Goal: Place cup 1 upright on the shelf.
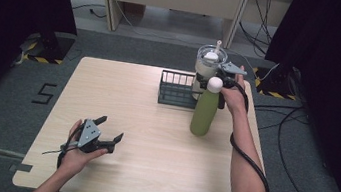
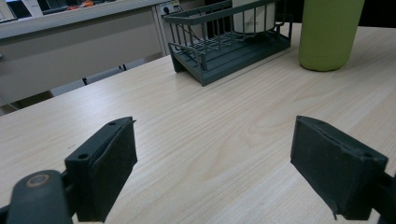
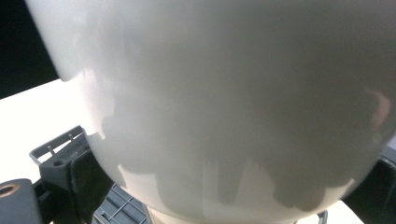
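Pale wooden desk (image 1: 147, 173) carries one dark wire basket (image 1: 175, 89), one tall green bottle with white cap (image 1: 205, 108) just beside it. One pale translucent lidded cup (image 1: 209, 63) over basket's right end, right gripper (image 1: 221, 80) fingers clamped on it. Cup's printed wording too small to read. Left gripper (image 1: 112, 136) low over desk's near left, fingers apart, nothing between.

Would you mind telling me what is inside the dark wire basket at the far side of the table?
A white cup with a clear lid stands in the wire basket, at its right end; the right gripper is at it. The green bottle hides the basket's right end.
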A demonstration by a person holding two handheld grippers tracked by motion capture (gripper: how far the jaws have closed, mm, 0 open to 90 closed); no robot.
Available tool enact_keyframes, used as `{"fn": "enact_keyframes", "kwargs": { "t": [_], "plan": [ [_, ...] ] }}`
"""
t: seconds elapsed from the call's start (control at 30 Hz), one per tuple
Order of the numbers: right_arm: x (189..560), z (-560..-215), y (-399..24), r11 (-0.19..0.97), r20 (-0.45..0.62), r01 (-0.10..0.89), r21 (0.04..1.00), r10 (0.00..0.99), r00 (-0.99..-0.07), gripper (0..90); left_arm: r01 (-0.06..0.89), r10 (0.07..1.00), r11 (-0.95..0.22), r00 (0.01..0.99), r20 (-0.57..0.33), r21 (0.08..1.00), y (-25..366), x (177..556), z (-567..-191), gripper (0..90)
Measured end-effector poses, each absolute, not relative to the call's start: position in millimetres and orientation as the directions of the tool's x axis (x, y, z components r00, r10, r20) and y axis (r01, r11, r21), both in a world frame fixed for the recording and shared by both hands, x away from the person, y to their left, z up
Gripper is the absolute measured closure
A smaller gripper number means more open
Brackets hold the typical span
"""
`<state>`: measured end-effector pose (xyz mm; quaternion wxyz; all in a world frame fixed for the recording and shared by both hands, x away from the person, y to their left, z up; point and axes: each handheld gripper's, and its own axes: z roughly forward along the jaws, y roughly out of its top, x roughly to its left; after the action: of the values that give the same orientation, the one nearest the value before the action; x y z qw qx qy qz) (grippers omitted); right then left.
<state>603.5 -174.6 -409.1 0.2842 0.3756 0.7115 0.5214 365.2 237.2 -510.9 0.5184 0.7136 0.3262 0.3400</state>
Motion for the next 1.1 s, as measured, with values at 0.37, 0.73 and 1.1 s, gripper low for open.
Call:
{"fn": "enact_keyframes", "kwargs": {
  "t": [0.37, 0.73, 1.1],
  "plan": [
    [599.8, -406.3, -180.6, 0.184, -0.014, 0.242, 0.953, 0.822, -0.570, 3.3, 0.112, 0.816, -0.250, 0.559, 0.147, 0.962, 236.2, 365.1, -510.9, 13.5],
    [595.7, -405.0, -187.6, 0.185, -0.010, 0.241, 0.953, 0.810, -0.586, 5.1, 0.111, 0.815, -0.251, 0.561, 0.148, 0.962, 235.3, 365.0, -510.9, 13.5],
    [593.2, -404.9, -192.6, 0.179, 0.003, 0.244, 0.953, 0.801, -0.598, 6.8, 0.111, 0.814, -0.251, 0.561, 0.148, 0.961, 235.1, 365.1, -511.0, 13.5]
  ]
}}
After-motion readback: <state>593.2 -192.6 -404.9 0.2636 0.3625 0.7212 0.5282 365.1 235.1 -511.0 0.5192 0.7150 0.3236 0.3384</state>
